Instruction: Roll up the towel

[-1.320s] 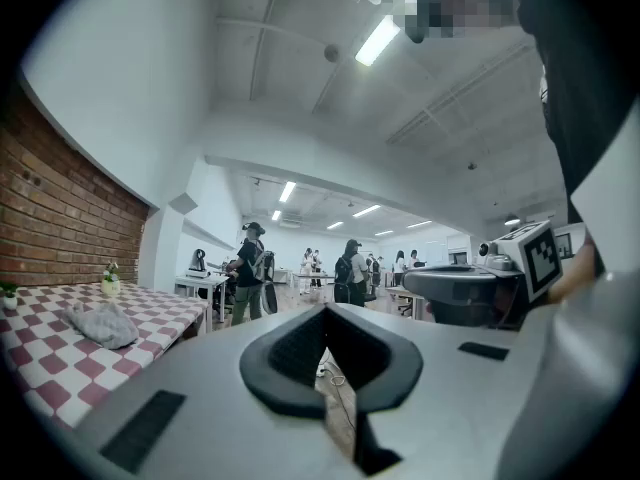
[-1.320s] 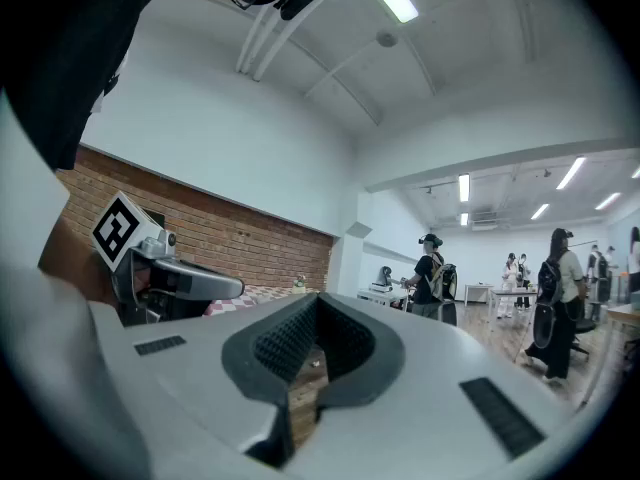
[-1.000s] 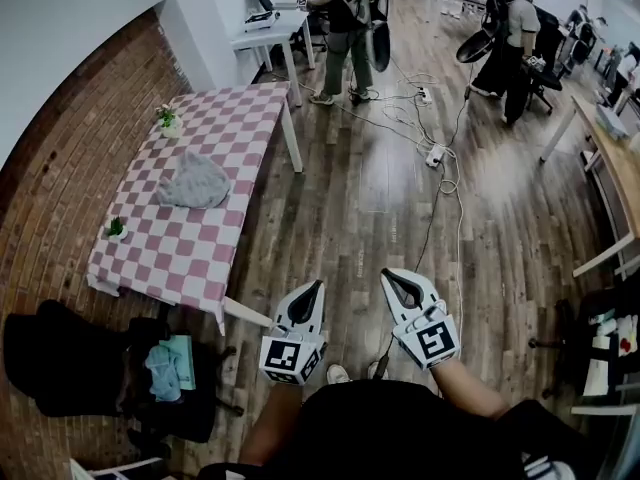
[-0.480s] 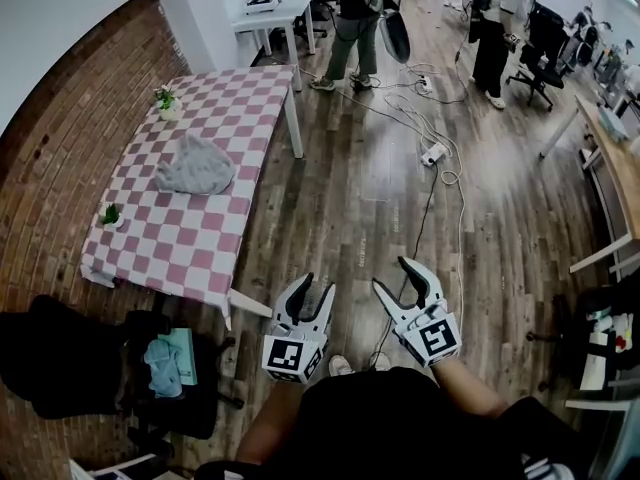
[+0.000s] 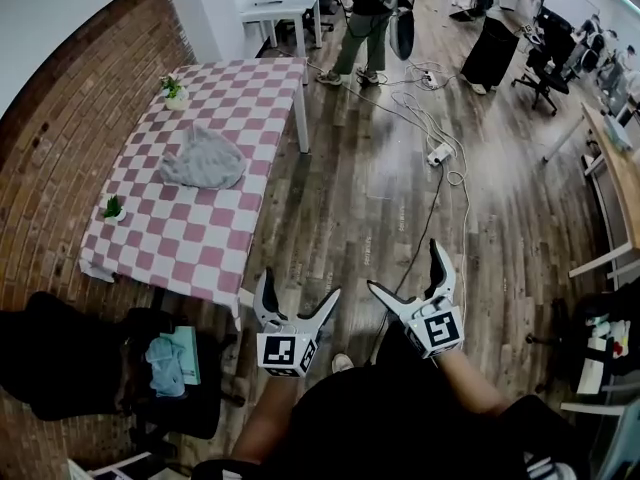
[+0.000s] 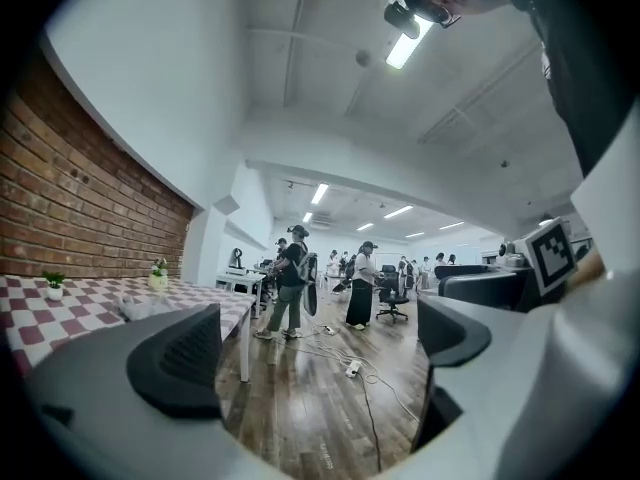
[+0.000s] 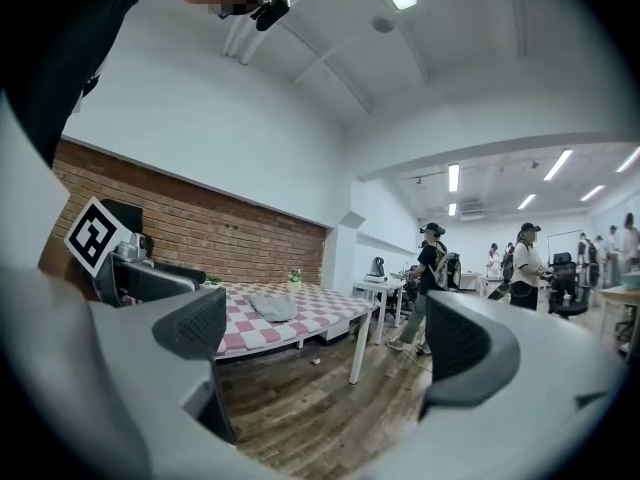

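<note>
jaws shut a second ago have just been opening: left gripper [image 5: 298,290] and right gripper [image 5: 405,268] gape empty. towel [image 5: 205,160] at table [image 5: 190,253] centre looks soft, light; i'd pinch a corner.

- Checked table [image 5: 190,253].
- Potted plant [image 5: 176,92] at the table's far corner.
- Second plant [image 5: 113,209] on the table's left edge.
- Power strip [image 5: 438,154] on the floor, right of the table.
- Standing person [image 5: 368,18] beyond the table's far end.

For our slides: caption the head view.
Left gripper and right gripper, just opened, empty, face grey towel on checkered table.
</note>
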The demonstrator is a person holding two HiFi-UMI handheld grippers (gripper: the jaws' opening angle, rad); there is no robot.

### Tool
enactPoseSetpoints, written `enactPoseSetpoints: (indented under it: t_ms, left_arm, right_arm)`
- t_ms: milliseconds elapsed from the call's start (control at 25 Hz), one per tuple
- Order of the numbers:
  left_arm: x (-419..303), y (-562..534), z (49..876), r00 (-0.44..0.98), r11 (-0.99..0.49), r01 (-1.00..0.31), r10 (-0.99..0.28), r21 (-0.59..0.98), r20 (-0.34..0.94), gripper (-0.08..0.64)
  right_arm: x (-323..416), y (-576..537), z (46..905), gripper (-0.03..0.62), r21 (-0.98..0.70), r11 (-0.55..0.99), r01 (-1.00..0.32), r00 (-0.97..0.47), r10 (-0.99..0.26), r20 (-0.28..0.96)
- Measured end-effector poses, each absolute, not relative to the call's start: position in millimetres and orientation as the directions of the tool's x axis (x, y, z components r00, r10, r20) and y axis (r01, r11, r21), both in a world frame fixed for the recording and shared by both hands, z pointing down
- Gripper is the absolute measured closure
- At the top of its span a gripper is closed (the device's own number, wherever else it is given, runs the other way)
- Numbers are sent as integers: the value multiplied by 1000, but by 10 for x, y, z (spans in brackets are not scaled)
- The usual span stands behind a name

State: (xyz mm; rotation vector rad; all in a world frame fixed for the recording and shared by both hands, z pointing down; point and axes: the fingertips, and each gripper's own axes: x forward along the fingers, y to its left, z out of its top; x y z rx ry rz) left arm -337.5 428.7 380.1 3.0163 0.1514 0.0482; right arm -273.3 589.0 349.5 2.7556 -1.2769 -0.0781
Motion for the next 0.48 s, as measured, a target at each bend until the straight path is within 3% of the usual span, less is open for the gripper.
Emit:
enactPoseSetpoints:
  t_ms: [480]
  left_arm:
    - [-3126, 3840, 4097, 995, -994, 24, 34, 107, 93, -32]
  right_arm:
    - [-2259, 5193, 3798, 0, 88, -531, -843, 535, -844, 25]
